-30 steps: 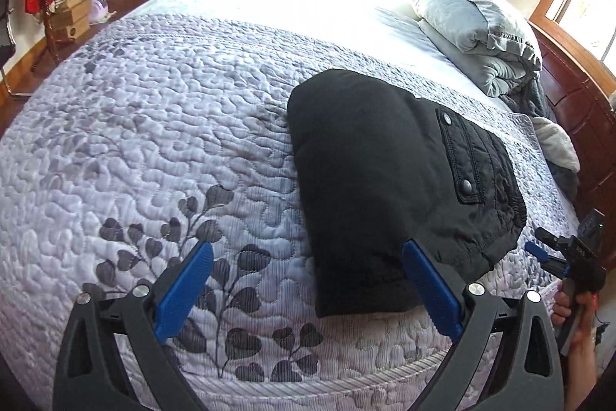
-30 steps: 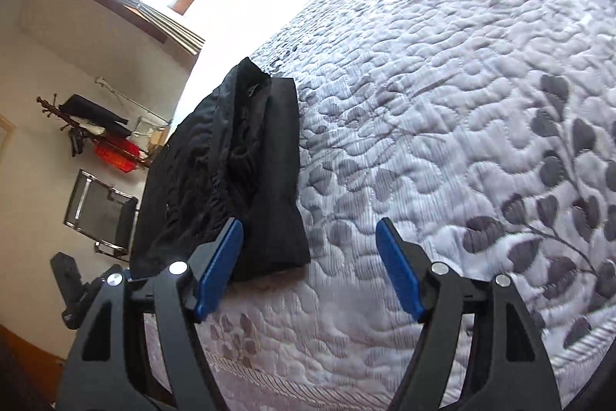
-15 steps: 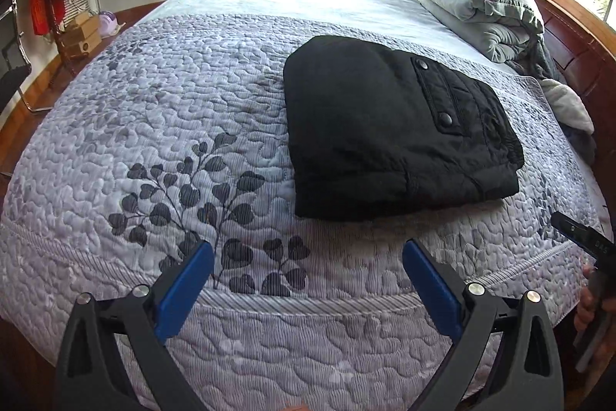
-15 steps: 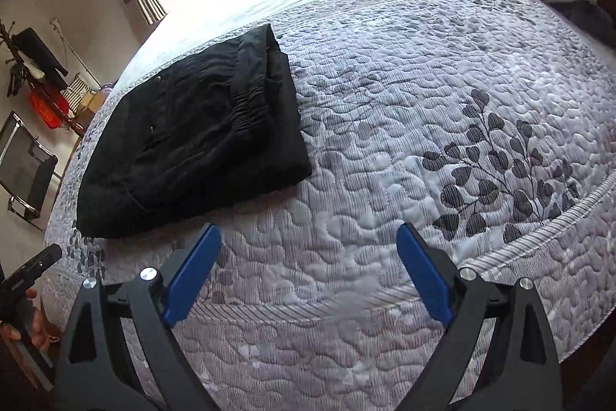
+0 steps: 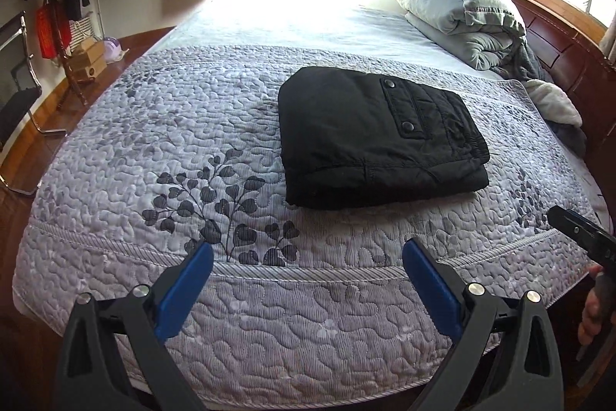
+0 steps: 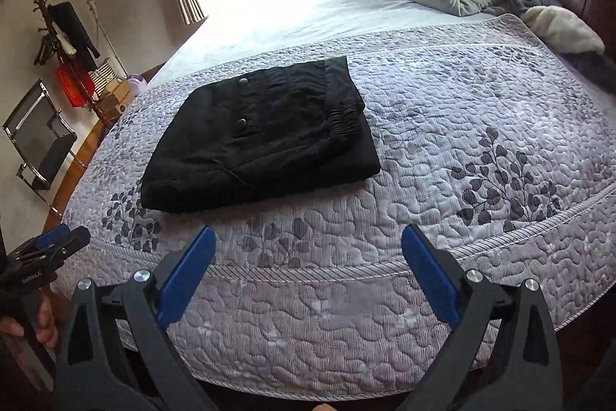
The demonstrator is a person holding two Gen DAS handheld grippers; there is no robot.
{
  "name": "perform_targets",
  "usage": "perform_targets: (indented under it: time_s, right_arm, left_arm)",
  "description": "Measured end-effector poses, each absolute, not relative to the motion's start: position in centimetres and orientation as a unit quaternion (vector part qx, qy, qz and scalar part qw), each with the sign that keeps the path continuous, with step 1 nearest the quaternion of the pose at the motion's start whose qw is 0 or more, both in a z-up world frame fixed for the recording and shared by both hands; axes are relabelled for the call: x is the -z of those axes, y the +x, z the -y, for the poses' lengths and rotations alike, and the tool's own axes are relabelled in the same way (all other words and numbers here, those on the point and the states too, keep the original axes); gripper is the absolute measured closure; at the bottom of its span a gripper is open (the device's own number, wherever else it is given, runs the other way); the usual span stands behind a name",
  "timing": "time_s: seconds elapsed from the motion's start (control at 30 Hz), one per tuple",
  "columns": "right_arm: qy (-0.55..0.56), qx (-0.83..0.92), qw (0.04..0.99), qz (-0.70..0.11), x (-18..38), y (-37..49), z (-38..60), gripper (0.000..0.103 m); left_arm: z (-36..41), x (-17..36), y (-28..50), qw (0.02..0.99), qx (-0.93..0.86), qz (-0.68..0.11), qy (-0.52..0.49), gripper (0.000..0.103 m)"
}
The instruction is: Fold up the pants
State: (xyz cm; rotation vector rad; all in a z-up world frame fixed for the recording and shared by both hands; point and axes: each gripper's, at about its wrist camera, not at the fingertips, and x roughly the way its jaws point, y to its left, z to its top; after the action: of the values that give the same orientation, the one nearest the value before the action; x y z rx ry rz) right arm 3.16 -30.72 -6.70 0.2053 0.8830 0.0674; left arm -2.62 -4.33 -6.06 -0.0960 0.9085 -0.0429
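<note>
Pants (image 5: 379, 137) folded into a compact black bundle, lying mid-quilt (image 5: 154, 149) on the bed, apparently finished; left hand-held gripper (image 5: 308, 280) and right hand-held gripper (image 6: 306, 268) both spread wide, empty, hanging off the near edge, well apart from the bundle, likely done.

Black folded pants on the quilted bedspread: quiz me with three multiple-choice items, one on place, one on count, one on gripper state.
1. Where do the black folded pants lie?
A. on the grey quilted leaf-print bedspread
B. on the grey pillow
C. on the floor

2. How many metal snap buttons show on the pocket flap?
A. none
B. two
C. five

3. How do the left gripper and right gripper stand?
A. both shut on cloth
B. one holds the pants
C. both open, empty

Answers: 1 A, bedspread shows all round the pants; 2 B, both views show two snaps; 3 C, blue pads stand wide apart off the bed edge.
</note>
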Motion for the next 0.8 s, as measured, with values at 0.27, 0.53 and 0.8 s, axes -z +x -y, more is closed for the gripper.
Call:
perform_targets:
  time_s: [0.27,0.53,0.8]
  right_arm:
    - [0.086,-0.044,0.909,-0.406,3.5,0.9,29.6,0.006]
    - [0.077,-0.056,0.912,-0.399,2.3,-0.7,28.1,0.006]
    - [0.078,-0.058,0.915,-0.392,1.5,-1.6,28.0,0.006]
  left_arm:
    - [4.5,3.3,-4.2,0.909,0.013,-0.415,-0.034,0.004]
    - [5.8,1.0,-5.1,0.919,0.028,-0.393,-0.028,0.004]
    - [6.2,0.1,-5.9,0.922,0.032,-0.385,-0.023,0.004]
